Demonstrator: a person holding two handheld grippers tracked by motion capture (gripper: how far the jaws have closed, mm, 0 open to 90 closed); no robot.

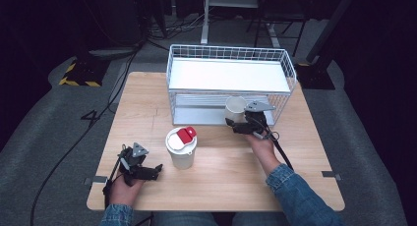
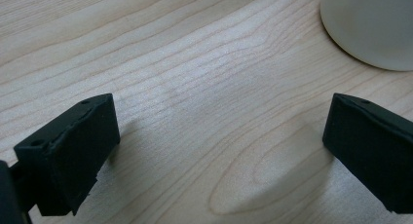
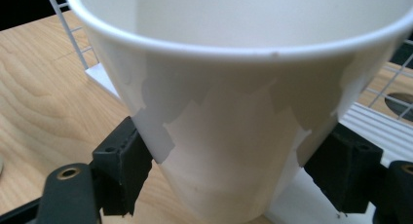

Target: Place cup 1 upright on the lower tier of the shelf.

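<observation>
- Left gripper [image 1: 158, 170], at seven o'clock on the pale wooden desk [image 1: 147, 103], rests with jaws wide apart, holding nothing.
- Right gripper [image 1: 235, 126] clamps the white paper cup [image 1: 235, 109] at one o'clock.
- Squeezing could crumple it; it could snag the white wire rack [image 1: 231, 83].

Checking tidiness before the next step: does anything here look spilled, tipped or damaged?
Nothing stands out. The open cup is upright in the right gripper by the wire rack; the lidded cup stands upright, and the table shows no spill.
</observation>
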